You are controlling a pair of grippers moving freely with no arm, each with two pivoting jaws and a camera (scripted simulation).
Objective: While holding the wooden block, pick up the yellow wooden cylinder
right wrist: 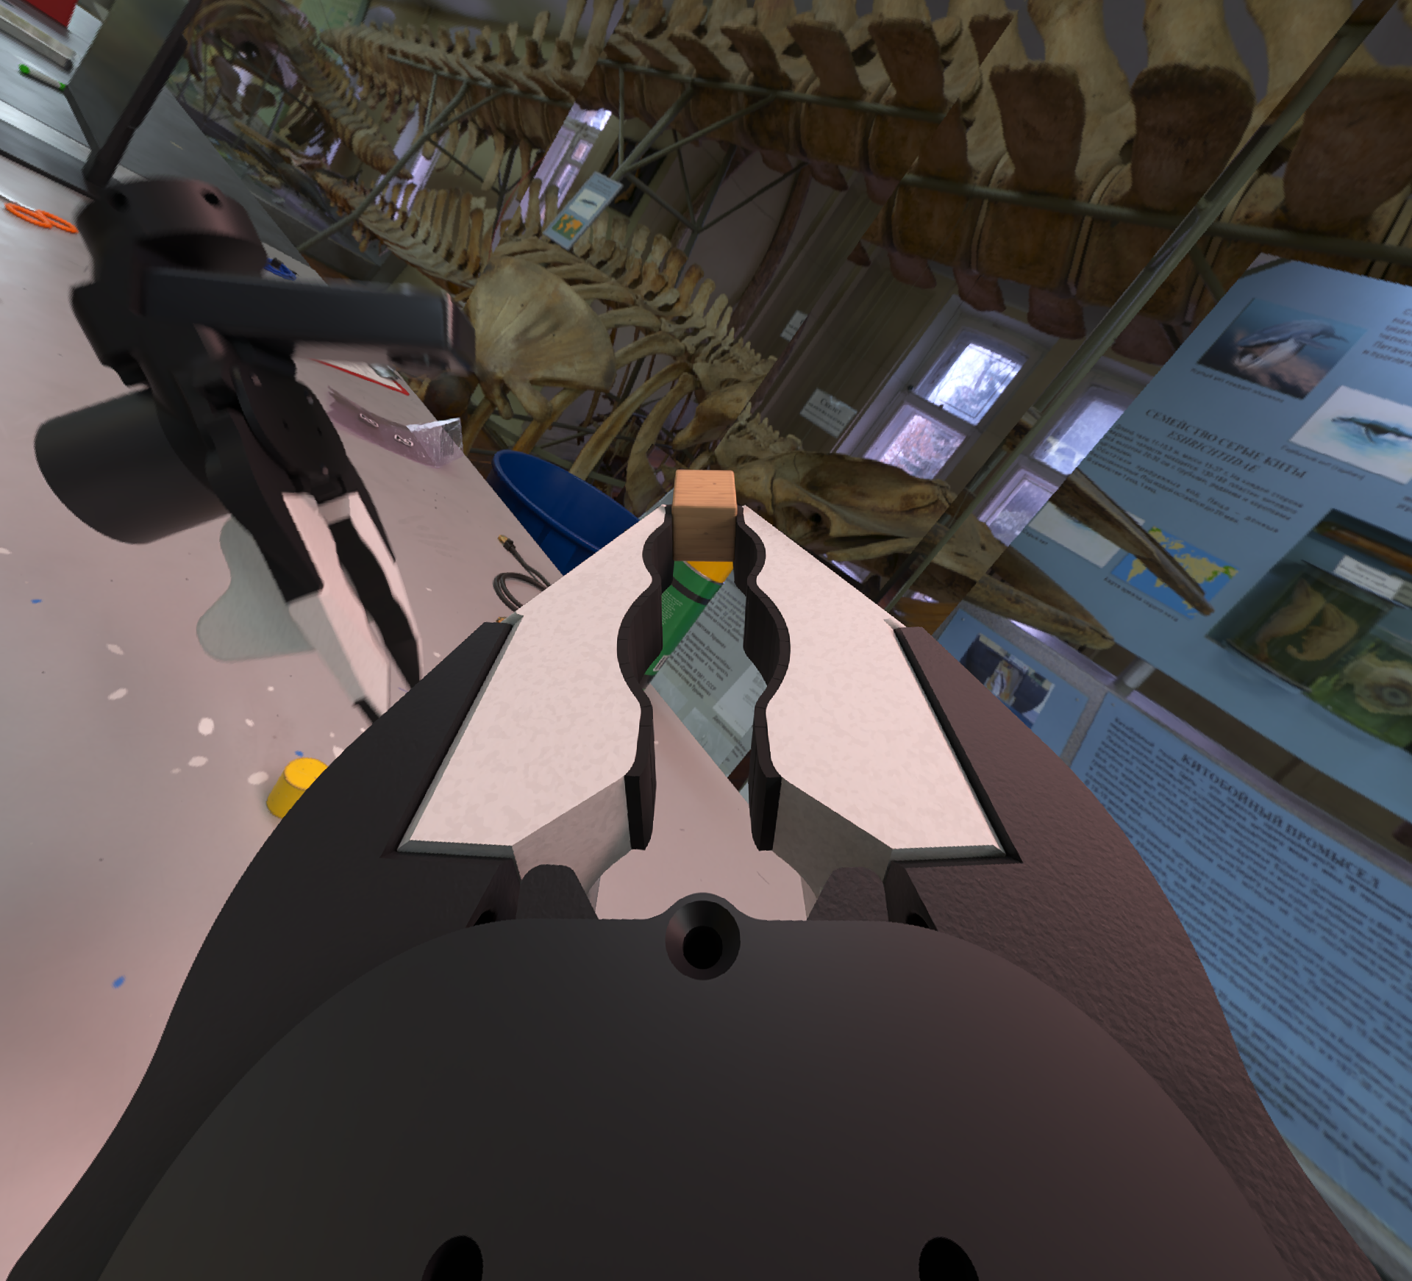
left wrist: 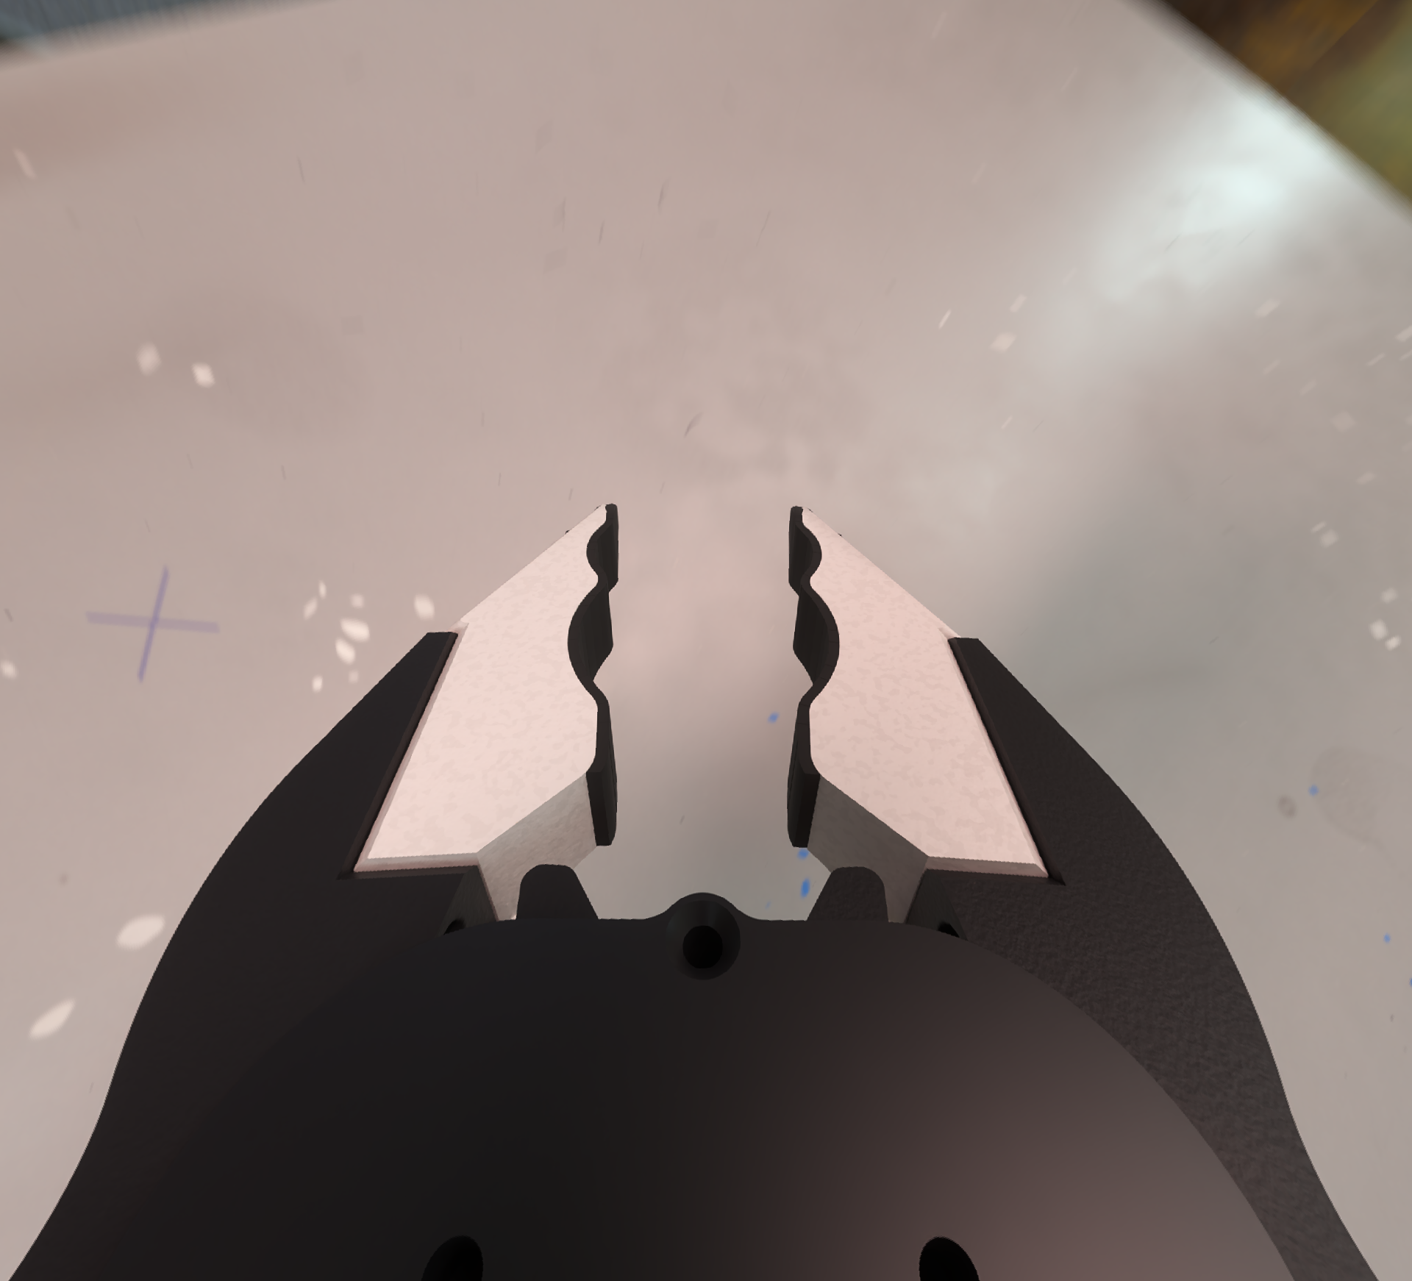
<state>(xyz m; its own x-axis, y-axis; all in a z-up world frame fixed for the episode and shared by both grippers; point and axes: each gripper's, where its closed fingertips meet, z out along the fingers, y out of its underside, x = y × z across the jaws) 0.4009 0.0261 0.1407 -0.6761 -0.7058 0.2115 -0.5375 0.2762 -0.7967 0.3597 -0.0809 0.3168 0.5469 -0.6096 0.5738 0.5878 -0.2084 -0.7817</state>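
Both hand-held grippers are seen over a pale pinkish speckled tabletop (left wrist: 458,251). By the right gripper (right wrist: 704,518), a small light wooden block (right wrist: 704,515) is pinched at the very fingertips, its jaws closed onto the block's two sides; it is raised and pointed out past the table edge toward a whale skeleton display (right wrist: 688,327). The left gripper (left wrist: 703,518) is held partly open with nothing between its pale fingers (left wrist: 519,694); only bare table lies ahead of it in its own view.

A short yellow wooden cylinder (right wrist: 294,786) is seen only in the right wrist view, standing upright on its flat end on the table, its axis vertical. In that view the left gripper (right wrist: 367,671) is angled down toward the table, with its tips close to the surface and the cylinder lying near them, a little off to one side and apart from them. The cylinder is judged to lie outside the left gripper's line of approach, so a sideways shift or turn toward it would be needed before closing. The empty left gripper is judged the nearer one.
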